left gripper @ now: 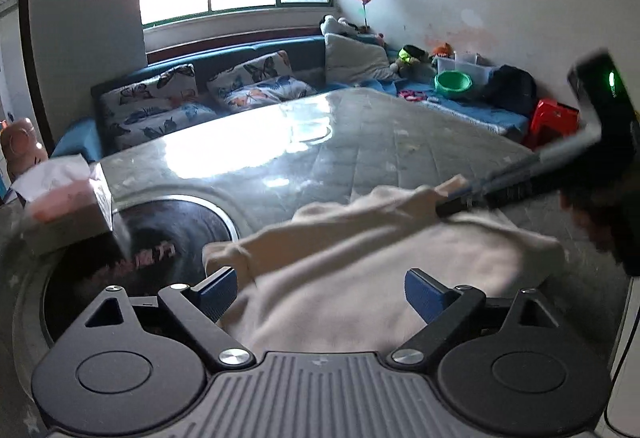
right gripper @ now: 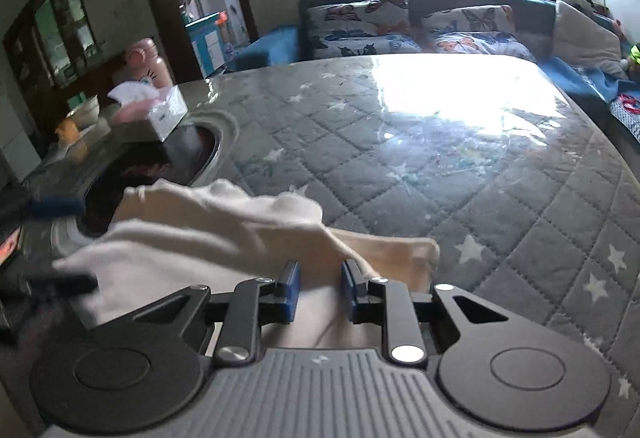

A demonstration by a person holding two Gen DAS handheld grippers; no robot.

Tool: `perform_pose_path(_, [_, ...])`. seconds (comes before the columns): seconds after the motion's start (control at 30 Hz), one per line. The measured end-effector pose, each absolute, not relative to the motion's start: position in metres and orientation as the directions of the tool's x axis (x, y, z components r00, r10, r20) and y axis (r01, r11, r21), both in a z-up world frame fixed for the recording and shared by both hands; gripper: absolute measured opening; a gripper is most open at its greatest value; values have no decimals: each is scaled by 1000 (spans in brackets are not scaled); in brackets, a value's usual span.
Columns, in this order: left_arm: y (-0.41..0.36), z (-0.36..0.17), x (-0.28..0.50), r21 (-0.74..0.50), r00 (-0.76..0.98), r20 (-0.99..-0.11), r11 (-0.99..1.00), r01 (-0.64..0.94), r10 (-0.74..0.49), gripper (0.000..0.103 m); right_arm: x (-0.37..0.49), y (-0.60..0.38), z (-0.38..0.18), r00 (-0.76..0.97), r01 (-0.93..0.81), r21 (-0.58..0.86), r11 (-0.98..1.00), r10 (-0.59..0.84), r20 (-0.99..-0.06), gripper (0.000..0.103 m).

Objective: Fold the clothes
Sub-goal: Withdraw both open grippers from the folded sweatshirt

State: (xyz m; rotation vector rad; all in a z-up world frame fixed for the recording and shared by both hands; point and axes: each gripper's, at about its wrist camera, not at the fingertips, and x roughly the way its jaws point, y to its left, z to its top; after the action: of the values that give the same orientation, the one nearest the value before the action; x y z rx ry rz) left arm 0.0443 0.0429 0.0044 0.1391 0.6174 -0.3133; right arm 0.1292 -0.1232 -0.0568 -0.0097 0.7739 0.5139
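A cream garment (left gripper: 360, 258) lies bunched on the quilted grey tabletop (right gripper: 460, 166), spreading from the centre toward six o'clock in the left wrist view. The left hand-held gripper (left gripper: 320, 296) is released, its blue pads wide apart above the cloth. The right hand-held gripper (right gripper: 320, 292), entering the left wrist view from three o'clock, is nearly closed with a fold of the garment between its pads; a tissue box (left gripper: 64, 206) sits at nine o'clock.

My left gripper (left gripper: 316, 292), black with blue pads, points downward with its jaws spread wide and nothing pinched between them. My right gripper (right gripper: 318, 288), of the same build, angles down too, its jaws narrowed onto cream cloth.
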Motion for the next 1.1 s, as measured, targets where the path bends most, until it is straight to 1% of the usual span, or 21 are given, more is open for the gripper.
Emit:
perform_pose_path(0.13, [49,0,46,13,762,-603,952,307,-238,93,127,-108,-41,592,-514,140,846,469,-655,23])
perform_pose_path(0.23, [51,-2,46,9,761,-604,953,302,-236,93,131,-81,-40,561,-572,119,812,492,-666,23])
perform_pose_path(0.37, [53,-8,46,6,758,-613,957,289,-225,93,142,-44,-49,544,-603,76,794,480,-688,23])
perform_pose_path(0.47, [57,-14,47,-12,748,-626,961,275,-222,93,150,-28,-59,564,-594,26,804,439,-699,23])
perform_pose_path(0.63, [65,-20,47,-38,740,-634,965,261,-225,93,155,-27,-55,569,-569,50,821,437,-697,23])
perform_pose_path(0.9, [79,-22,46,-74,738,-637,970,230,-224,93,148,11,-48,496,-680,53,731,512,-701,23])
perform_pose_path(1.1, [81,-26,42,-93,729,-642,968,233,-237,94,159,41,-59,501,-692,8,722,488,-715,23])
